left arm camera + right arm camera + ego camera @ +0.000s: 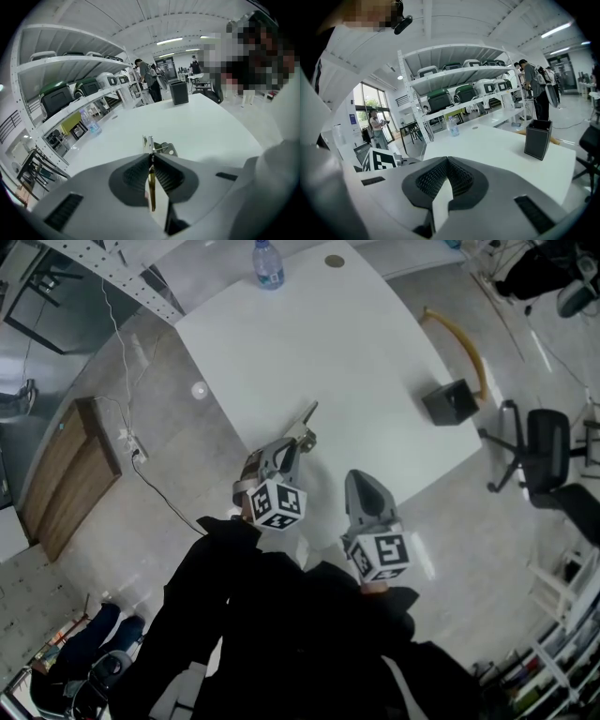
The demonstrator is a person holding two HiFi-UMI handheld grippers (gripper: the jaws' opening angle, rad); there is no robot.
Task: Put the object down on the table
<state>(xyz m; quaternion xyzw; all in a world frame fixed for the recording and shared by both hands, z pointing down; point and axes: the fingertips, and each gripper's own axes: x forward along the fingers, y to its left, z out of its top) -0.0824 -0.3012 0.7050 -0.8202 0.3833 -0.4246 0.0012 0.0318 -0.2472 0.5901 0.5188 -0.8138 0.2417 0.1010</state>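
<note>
The left gripper (296,441) is squeezed tight on a thin metal thing (158,148), which sticks out over the near edge of the white counter (328,352). The right gripper (446,162) is closed and holds nothing.

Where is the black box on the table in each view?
Head view: black box near the right edge of the table.
Left gripper view: box at the far end, above centre.
Right gripper view: box at the right, mid-height.
Shared landmark: water bottle, seen in all three.
</note>
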